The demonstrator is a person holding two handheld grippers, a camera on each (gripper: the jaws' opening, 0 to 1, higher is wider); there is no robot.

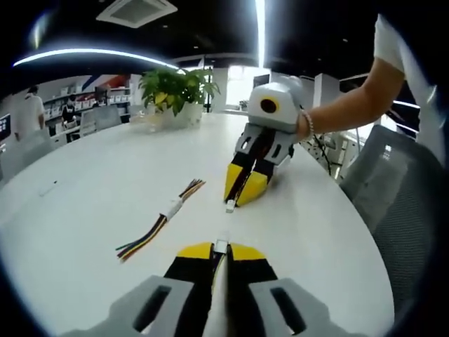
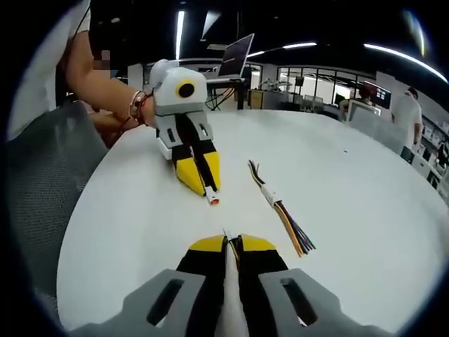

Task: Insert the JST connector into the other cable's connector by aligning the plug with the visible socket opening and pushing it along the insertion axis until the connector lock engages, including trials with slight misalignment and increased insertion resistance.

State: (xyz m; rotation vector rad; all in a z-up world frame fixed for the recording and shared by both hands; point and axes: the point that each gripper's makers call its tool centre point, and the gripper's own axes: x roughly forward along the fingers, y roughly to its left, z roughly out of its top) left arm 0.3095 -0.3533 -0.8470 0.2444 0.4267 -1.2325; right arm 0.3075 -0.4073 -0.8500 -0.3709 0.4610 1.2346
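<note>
Left tongs (image 1: pixel 222 247) closed on small white plug (image 1: pixel 222 244); right tongs (image 1: pixel 243 189) closed on white socket (image 1: pixel 230 205). Gap remains at 12 o'clock; tilted approach risks jamming, slipping onto white worktop (image 1: pixel 105 182).

From my left tongs (image 1: pixel 222 247), I see the right tongs (image 1: pixel 242 193) facing them across the bench (image 1: pixel 105 182), a small plug (image 1: pixel 230 205) at their tip, well apart from my own tip. A joined pair of cables (image 1: pixel 163 218) lies on the bench to the left of both, and a potted plant (image 1: pixel 175 95) stands at the far edge behind it. From my right tongs (image 2: pixel 231 244), the left tongs (image 2: pixel 208 186) lie ahead with the cables (image 2: pixel 277 205) to their right.
</note>
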